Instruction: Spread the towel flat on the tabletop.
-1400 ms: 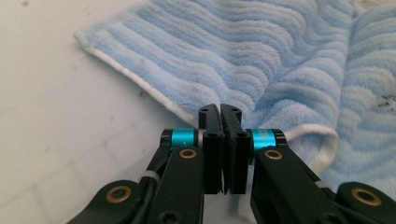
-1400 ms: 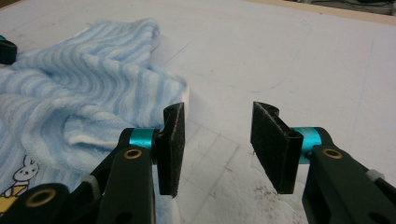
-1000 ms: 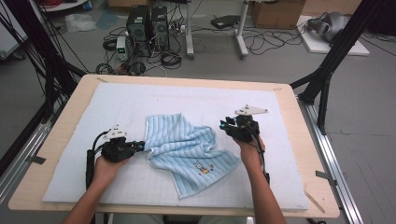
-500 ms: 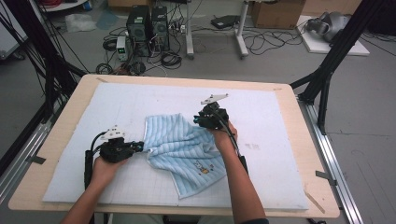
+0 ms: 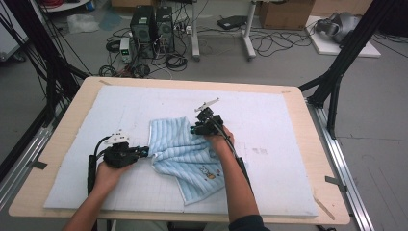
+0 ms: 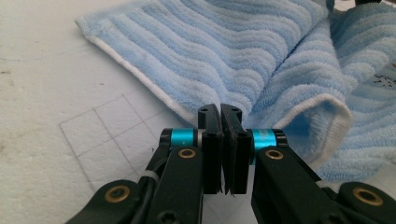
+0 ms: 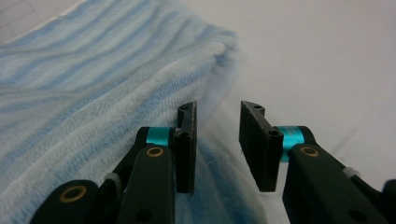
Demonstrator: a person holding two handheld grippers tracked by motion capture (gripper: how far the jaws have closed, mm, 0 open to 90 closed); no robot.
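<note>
A light blue striped towel lies crumpled in the middle of the white mat. My left gripper rests low at the towel's left corner. In the left gripper view its jaws are pressed together on the white hem of the towel, and a fold rises just to their right. My right gripper hovers over the towel's top right edge, pointing left. Its jaws stand apart and have just been opening. The towel lies under them, with its edge below the gap and the pads off it.
The mat covers a wooden table. A small cartoon print shows on the towel's near part. Black frame legs stand at the table's right, and cables and computer cases sit on the floor beyond.
My right hand has moved left and slightly down, from beyond the towel's right side to over its top right edge. The left hand has stayed put.
</note>
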